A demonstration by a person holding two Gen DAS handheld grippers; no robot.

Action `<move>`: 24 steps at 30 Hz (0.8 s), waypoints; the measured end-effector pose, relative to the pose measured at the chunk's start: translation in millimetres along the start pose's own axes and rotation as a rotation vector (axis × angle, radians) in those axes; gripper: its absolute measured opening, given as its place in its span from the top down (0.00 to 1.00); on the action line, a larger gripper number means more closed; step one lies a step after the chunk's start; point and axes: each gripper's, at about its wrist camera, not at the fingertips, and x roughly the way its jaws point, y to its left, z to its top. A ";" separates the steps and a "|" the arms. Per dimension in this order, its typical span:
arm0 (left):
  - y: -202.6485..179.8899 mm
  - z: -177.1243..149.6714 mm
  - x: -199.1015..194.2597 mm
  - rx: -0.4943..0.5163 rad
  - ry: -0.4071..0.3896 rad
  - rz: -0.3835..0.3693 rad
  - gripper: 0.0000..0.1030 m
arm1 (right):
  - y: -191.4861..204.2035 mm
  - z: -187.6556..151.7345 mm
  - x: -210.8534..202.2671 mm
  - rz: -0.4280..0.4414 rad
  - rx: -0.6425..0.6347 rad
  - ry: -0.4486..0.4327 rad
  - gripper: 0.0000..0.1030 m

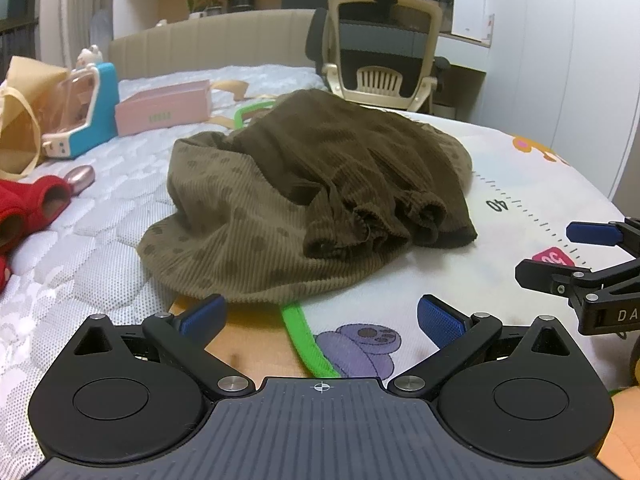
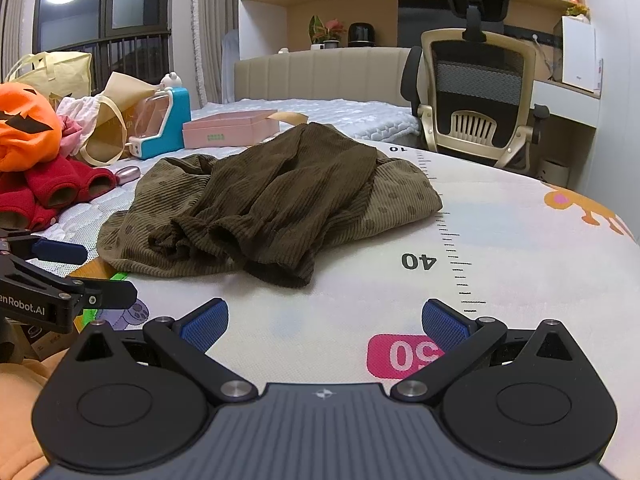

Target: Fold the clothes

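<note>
— Both tools are spread wide with nothing between the blue pads: the left tool (image 1: 320, 316) hovers low over the mat's green edging, the right tool (image 2: 324, 320) over a pink patch printed "50".

— Any writing on them?

— From the right wrist view, the side of the left tool reads "enRobot.AI", the start cut off. From the left wrist view, the right tool (image 1: 560, 254) shows "DA" and no more.

— And the clothes?

— Just ahead of both tools: a brown corduroy garment (image 2: 264, 208), crumpled, lies on the printed mat (image 2: 520, 248) spread over the bed. Its lighter dotted part lies underneath, darker gathered cuffs nearest the tools. Beside it runs a ruler print marked "40" and "10".

— Further out?

— A pink box (image 2: 224, 130) with green print too small to read, red clothes (image 2: 52, 188), an orange pumpkin-face item (image 2: 24, 128), an office chair (image 2: 480, 92).
</note>
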 end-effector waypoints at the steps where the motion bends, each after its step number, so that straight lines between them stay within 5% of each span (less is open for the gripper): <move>1: -0.1 0.0 0.0 0.000 0.000 0.000 0.00 | 0.1 0.0 -0.1 0.000 0.000 0.000 0.00; 24: 0.4 -0.2 0.3 -0.001 0.002 -0.001 0.00 | -1.0 0.4 1.3 -0.001 0.008 0.009 0.00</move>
